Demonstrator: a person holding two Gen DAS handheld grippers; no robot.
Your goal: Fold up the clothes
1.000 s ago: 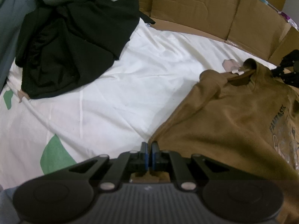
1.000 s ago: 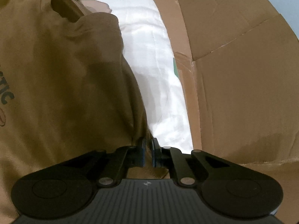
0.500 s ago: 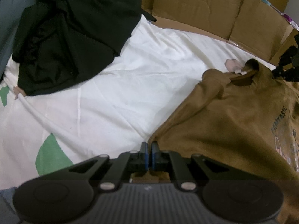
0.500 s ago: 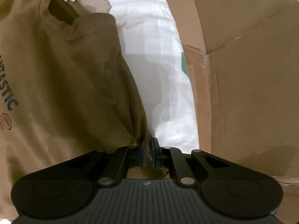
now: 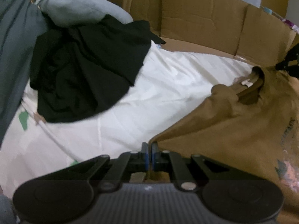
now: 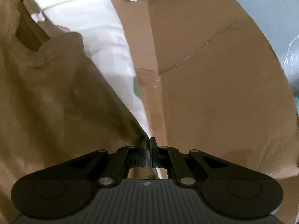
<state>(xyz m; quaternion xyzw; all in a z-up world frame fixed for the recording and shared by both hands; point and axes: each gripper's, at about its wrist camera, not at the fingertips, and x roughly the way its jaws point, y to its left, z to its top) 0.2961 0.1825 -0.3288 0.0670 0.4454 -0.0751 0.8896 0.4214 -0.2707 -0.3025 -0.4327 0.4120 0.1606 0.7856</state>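
Item: brown sweatshirt point(image 5: 233, 130), printed front up, spread on a white bed sheet point(image 5: 168, 85); neck opening at the far end, hem corners toward the cameras.

Left claw point(image 5: 149, 154): jaws pressed together on the near left corner of the sweatshirt. Right claw point(image 6: 147, 153): jaws pinched tight on the opposite corner, brown cloth showing between the pads.

Surroundings: crumpled black garment point(image 5: 89, 71) lying apart on the sheet's far left; grey cushion point(image 5: 78, 9) behind it; cardboard panels point(image 6: 214, 93) walling the bed's far and right sides.

Left view only: black garment, cushion, chest print, the other claw's dark linkage at the right edge. Right view only: cardboard wall close by, narrow strip of sheet between it and the sweatshirt.

Change from earlier frames: right jaws have closed further; fabric edges now drawn taut up to both claws; both views blurred.
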